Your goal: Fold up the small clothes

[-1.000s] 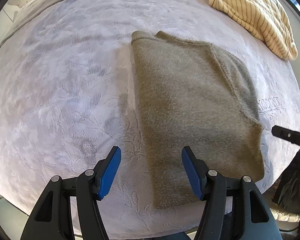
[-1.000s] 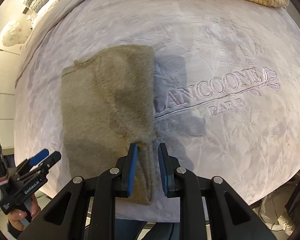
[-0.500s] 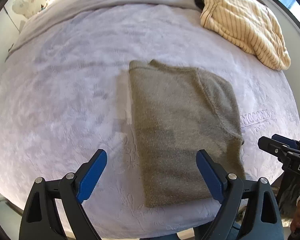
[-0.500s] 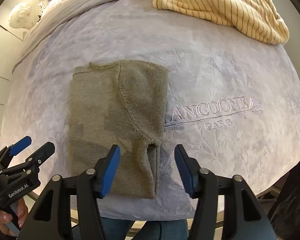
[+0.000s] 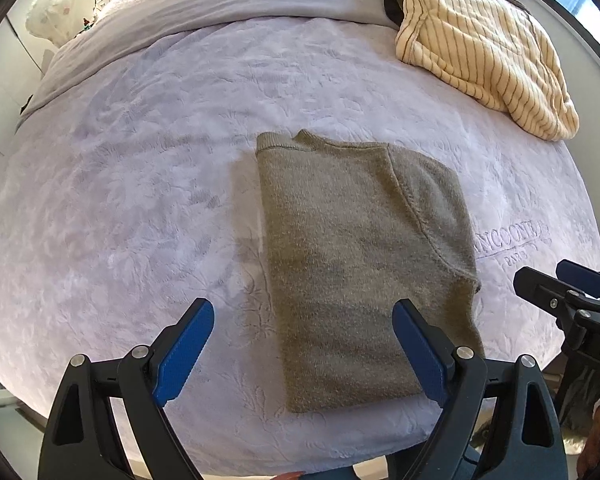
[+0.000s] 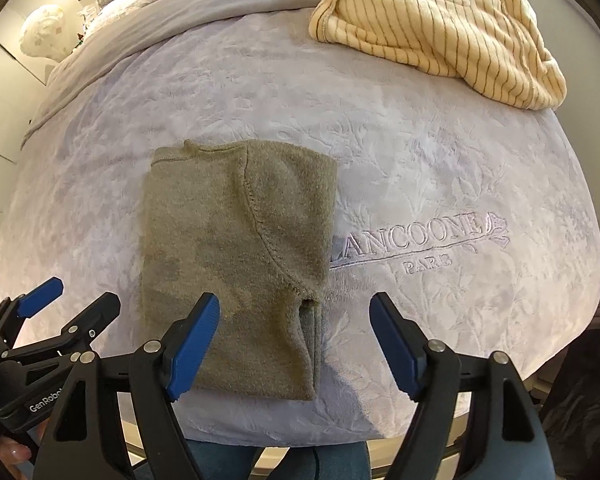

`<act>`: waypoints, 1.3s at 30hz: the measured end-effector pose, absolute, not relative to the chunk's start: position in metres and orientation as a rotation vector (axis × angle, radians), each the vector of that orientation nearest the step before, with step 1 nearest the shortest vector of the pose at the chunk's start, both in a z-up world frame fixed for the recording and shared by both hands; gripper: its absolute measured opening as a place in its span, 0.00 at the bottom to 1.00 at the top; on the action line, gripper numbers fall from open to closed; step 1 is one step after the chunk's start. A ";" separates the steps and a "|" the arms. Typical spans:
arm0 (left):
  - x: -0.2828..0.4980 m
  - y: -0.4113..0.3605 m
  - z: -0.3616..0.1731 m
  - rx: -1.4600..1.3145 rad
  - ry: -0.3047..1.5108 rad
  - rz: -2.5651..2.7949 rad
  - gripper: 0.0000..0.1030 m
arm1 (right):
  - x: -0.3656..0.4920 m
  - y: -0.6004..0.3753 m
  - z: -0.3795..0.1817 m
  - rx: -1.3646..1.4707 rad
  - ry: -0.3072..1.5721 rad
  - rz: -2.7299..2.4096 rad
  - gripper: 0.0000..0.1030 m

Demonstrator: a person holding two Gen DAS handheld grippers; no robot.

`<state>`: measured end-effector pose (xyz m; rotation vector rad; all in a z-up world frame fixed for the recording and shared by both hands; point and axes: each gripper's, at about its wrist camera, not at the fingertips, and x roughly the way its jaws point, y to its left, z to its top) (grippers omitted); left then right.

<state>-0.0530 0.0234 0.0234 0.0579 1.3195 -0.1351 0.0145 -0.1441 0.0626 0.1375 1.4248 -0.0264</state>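
Note:
A folded olive-grey knitted garment [image 5: 360,260] [image 6: 228,260] lies flat on the lavender bed cover [image 5: 120,200] [image 6: 440,160], near the front edge. My left gripper [image 5: 302,312] hovers open above its near left part, with nothing between the blue pads. My right gripper [image 6: 295,300] hangs above the garment's near right corner. Its jaws are opening and the pads touch no cloth. Each gripper also shows at the edge of the other's view: the right gripper [image 5: 544,272] and the left gripper [image 6: 82,294].
A crumpled cream garment with dark stripes [image 5: 480,40] [image 6: 432,20] lies at the back right of the bed. Grey pillows and a white head-shaped object [image 5: 50,12] are at the far left. The person's jeans [image 6: 276,460] stand against the bed's front edge.
Both grippers have risen from the bed and opened wide. The right one was nearly shut around the garment's near right edge and has let it go. The garment lies still.

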 end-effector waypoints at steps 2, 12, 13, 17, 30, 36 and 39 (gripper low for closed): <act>-0.053 0.023 0.025 0.058 1.317 -0.134 0.89 | 0.014 -0.143 0.062 0.138 1.426 -0.027 0.79; -0.054 0.024 0.030 0.063 1.307 -0.132 0.89 | 0.013 -0.139 0.061 0.129 1.428 -0.033 0.80; -0.054 0.024 0.030 0.065 1.307 -0.131 0.89 | 0.013 -0.139 0.061 0.125 1.426 -0.034 0.80; -0.053 0.024 0.030 0.069 1.307 -0.130 0.89 | 0.012 -0.139 0.061 0.119 1.415 -0.039 0.91; -0.053 0.023 0.031 0.110 1.291 -0.124 0.99 | 0.011 -0.140 0.061 0.111 1.412 -0.056 1.00; -0.052 0.024 0.030 0.106 1.300 -0.120 0.99 | 0.011 -0.140 0.061 0.114 1.417 -0.054 1.00; -0.052 0.024 0.029 0.108 1.300 -0.120 0.99 | 0.011 -0.140 0.061 0.113 1.415 -0.054 1.00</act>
